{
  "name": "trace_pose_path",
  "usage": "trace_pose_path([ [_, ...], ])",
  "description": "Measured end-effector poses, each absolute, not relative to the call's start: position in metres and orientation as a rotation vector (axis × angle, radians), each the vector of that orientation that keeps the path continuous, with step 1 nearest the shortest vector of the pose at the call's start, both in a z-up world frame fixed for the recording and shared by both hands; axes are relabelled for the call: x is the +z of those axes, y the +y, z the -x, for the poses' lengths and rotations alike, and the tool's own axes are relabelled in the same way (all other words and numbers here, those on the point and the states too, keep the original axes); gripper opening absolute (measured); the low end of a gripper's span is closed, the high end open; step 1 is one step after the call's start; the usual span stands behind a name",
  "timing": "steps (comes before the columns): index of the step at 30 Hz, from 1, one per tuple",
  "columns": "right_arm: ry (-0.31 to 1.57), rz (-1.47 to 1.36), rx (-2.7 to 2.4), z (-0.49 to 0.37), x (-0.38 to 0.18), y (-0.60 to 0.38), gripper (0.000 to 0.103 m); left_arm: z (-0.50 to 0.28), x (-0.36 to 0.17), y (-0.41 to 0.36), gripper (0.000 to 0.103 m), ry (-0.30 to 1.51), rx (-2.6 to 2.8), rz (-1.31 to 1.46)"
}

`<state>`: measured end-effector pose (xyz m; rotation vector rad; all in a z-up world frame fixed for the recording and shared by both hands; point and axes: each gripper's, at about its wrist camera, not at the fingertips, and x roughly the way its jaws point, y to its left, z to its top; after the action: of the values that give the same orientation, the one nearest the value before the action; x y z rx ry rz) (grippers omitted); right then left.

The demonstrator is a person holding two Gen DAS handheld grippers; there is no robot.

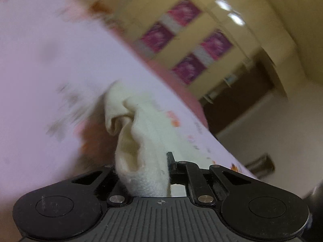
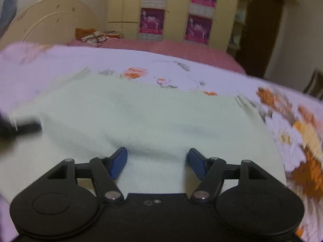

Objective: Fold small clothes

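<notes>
1. Left gripper [image 1: 168, 171] has its jaws clamped together on a bunch of the cream knit garment [image 1: 141, 147], and the cloth rises out of the grip in a puckered fold.
2. The left wrist view is tilted hard and smeared with motion blur; the lilac floral bedsheet [image 1: 50, 70] fills the left half behind the pinched cloth.
3. Right gripper [image 2: 157, 163] is spread wide, blue fingertips [image 2: 119, 161] well apart, hovering low over the garment [image 2: 141, 117]; whether the tips touch the fabric, I cannot tell.
4. In the right wrist view the garment lies spread across the bedsheet [image 2: 201, 70], pale and mostly flat, with a soft ridge running between the two fingertips.
5. A dark blurred shape [image 2: 18, 127] pokes in at the left edge, over the garment's side; too smeared to identify.
6. Orange flower prints [image 2: 135, 73] sit just past the garment's far edge, and denser ones crowd the right side.
7. Beyond the sheet, a pink bedcover [image 2: 181, 50] runs to a cream headboard [image 2: 50, 20], with a small heap of patterned items [image 2: 92, 35] beside it.
8. At the back, a cream wardrobe carries four magenta posters [image 2: 151, 21], and a dark wooden door [image 2: 260, 30] stands to its right.
</notes>
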<state>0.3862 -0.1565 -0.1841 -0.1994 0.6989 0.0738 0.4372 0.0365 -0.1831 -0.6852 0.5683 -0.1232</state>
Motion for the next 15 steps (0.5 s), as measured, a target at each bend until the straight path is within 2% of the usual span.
trace_pose_path([
  [6, 0.708, 0.127, 0.086, -0.384, -0.178, -0.165, 0.067, -0.470, -0.137, -0.029, 0.008, 0.563, -0.353, 0.453],
  [8, 0.701, 0.036, 0.083, -0.377, -0.168, -0.182, 0.052, -0.475, -0.130, -0.061, 0.008, 0.592, -0.444, 0.390],
  [9, 0.692, -0.014, 0.056, -0.371, -0.163, -0.196, 0.049, -0.476, -0.130, -0.076, 0.008, 0.612, -0.488, 0.364],
  [15, 0.715, -0.193, -0.104, -0.329, -0.155, -0.284, 0.050, -0.479, -0.158, -0.139, 0.008, 0.779, -0.580, 0.262],
])
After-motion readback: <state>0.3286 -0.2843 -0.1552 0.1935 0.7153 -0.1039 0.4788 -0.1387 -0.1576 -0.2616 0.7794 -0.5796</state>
